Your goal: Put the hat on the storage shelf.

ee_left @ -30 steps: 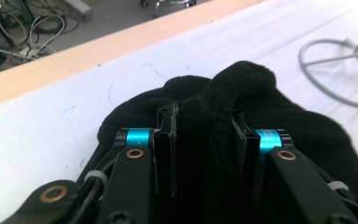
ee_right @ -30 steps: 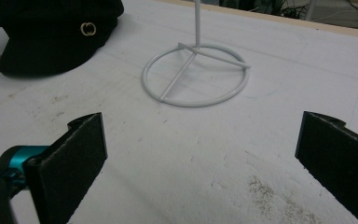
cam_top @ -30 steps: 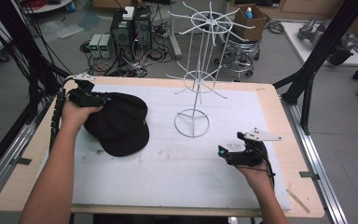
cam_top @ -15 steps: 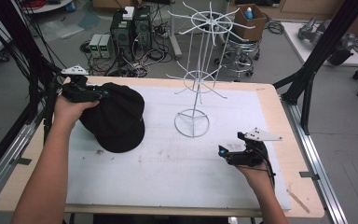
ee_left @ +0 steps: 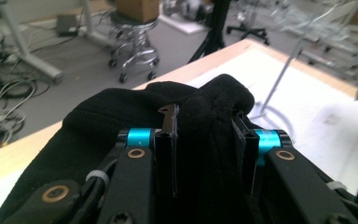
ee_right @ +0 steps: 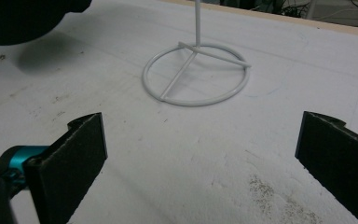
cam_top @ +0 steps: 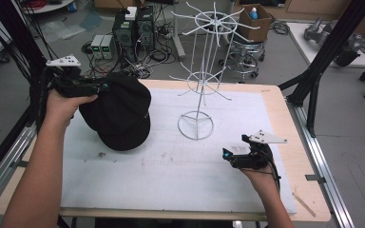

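We see the left tool pinching the black cap, held left of the white wire rack, while the right tool, jaws spread, rests on the counter right of the rack's base.

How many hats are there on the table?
1. The black cap is at the table's left side, pinched by the left hand-held gripper and partly lifted, beside the white wire rack. No other hat is visible.
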Available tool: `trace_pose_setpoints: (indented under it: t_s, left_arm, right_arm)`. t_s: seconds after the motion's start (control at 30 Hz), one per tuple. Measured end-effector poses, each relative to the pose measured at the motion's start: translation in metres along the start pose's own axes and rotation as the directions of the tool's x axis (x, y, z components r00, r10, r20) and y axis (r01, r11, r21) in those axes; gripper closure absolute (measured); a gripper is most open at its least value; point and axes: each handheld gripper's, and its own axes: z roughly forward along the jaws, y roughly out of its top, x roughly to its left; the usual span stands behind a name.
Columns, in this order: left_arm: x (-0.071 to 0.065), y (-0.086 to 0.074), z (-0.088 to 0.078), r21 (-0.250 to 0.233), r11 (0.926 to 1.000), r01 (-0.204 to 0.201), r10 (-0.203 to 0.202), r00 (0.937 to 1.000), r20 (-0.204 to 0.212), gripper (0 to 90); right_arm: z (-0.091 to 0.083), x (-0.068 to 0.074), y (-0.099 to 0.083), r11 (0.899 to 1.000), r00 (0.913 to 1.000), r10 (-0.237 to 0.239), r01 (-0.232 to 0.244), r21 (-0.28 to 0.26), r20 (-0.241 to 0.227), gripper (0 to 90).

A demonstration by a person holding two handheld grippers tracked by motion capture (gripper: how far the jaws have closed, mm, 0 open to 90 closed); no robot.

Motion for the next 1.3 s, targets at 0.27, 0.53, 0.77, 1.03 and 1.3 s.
trace_pose_setpoints:
  t_s: [0.27, 0.53, 0.77, 1.03, 1.3]
  left_arm:
    - [-0.012, 0.020, -0.014, -0.062, 0.9979, -0.017, 0.021, 0.9978, 0.062, 68.7]
    - [-0.018, 0.038, -0.027, -0.128, 0.9917, -0.014, 0.030, 0.9919, 0.123, 68.7]
    - [-0.022, 0.049, -0.035, -0.169, 0.9855, -0.015, 0.042, 0.9862, 0.160, 68.7]
    - [-0.026, 0.061, -0.037, -0.194, 0.9808, -0.017, 0.057, 0.9769, 0.206, 68.7]
    - [-0.038, 0.085, -0.039, -0.221, 0.9741, -0.047, 0.099, 0.9681, 0.230, 68.7]
  right_arm:
    - [0.000, 0.000, 0.000, 1.000, 1.0000, -0.006, 0.006, -0.002, -0.003, 1.1]
    - [0.000, 0.001, 0.000, 1.000, 1.0000, -0.002, 0.002, -0.002, -0.004, 1.1]
    - [0.000, 0.001, 0.000, 1.000, 1.0000, 0.001, -0.001, 0.000, -0.005, 1.0]
    - [0.000, 0.001, 0.000, 1.000, 1.0000, -0.002, 0.002, 0.000, -0.004, 1.0]
    - [0.001, 0.001, 0.000, 1.000, 1.0000, 0.001, 0.000, 0.002, -0.005, 1.1]
